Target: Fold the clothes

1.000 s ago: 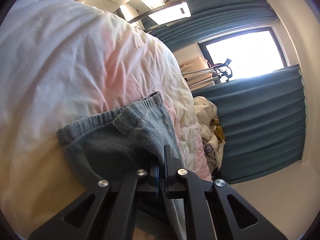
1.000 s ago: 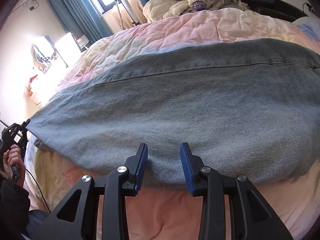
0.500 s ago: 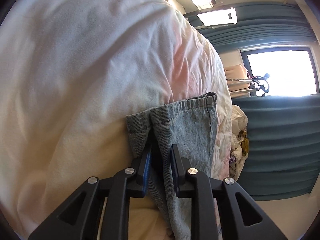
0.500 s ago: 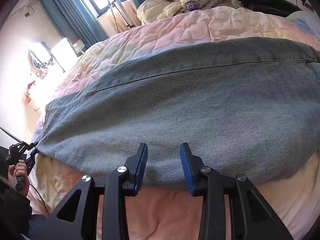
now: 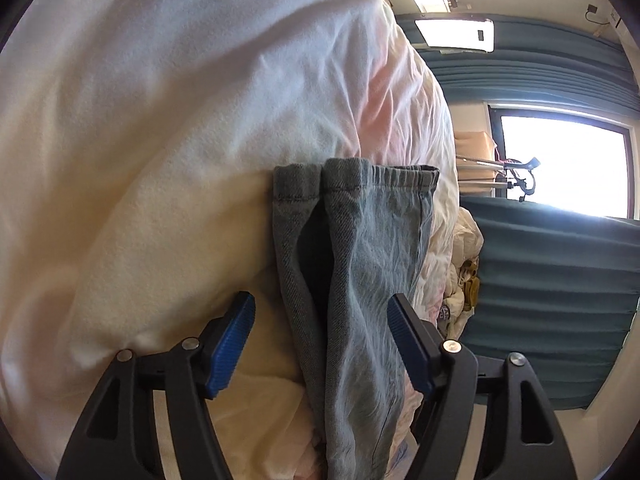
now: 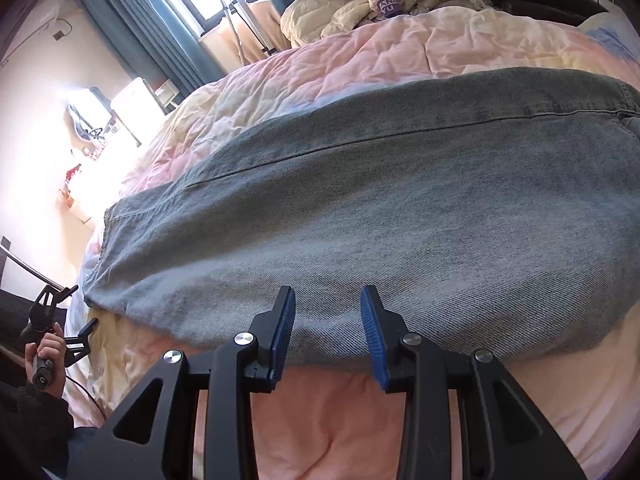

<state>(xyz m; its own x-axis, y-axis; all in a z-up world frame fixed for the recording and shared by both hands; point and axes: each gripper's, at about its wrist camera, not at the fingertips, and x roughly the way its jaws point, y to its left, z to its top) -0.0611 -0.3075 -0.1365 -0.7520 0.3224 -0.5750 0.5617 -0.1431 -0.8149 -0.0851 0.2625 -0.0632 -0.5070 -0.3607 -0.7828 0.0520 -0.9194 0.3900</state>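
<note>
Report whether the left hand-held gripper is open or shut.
Open. The left hand-held gripper has just been opening; its pads stand clear of the jeans between them.

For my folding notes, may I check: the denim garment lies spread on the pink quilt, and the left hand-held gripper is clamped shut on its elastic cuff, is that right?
Not quite. The left wrist view shows the left hand-held gripper open: its jaws have just been opening, and the pads stand clear on either side of the denim garment. It does lie spread on the pink quilt.
</note>
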